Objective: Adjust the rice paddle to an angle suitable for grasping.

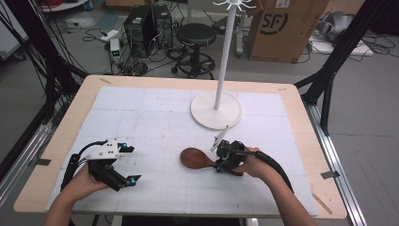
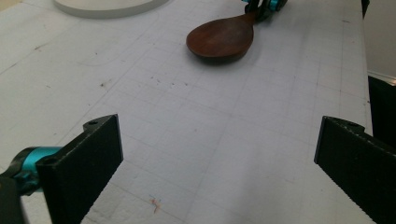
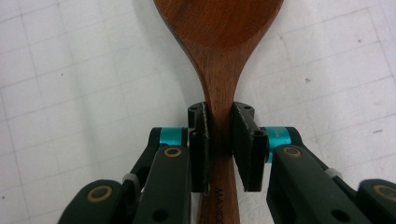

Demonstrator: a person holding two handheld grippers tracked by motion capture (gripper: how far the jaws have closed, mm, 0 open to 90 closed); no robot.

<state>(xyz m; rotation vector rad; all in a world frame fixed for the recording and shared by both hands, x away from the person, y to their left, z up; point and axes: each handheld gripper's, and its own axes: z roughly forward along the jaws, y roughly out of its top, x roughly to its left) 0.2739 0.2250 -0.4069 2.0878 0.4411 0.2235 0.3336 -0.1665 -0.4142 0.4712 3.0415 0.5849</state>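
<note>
A dark wooden spoon (image 1: 192, 157) lies on the white gridded mat, its bowl pointing left and its handle running right. My right gripper (image 1: 219, 165) is shut on the handle just behind the bowl. In the right gripper view both pads press the spoon (image 3: 219, 28) at its neck, with my right gripper (image 3: 219, 116) low over the mat. My left gripper (image 1: 131, 164) rests at the front left of the mat, its jaws open wide with nothing between them. In the left gripper view the spoon (image 2: 222, 39) lies ahead of my left gripper (image 2: 217, 140), well apart from it.
A white stand with a round base (image 1: 216, 110) and a tall pole (image 1: 225, 52) sits on the far middle of the mat, just behind the spoon. The wooden table edge (image 1: 301, 108) frames the mat. A stool and a cardboard box stand on the floor beyond.
</note>
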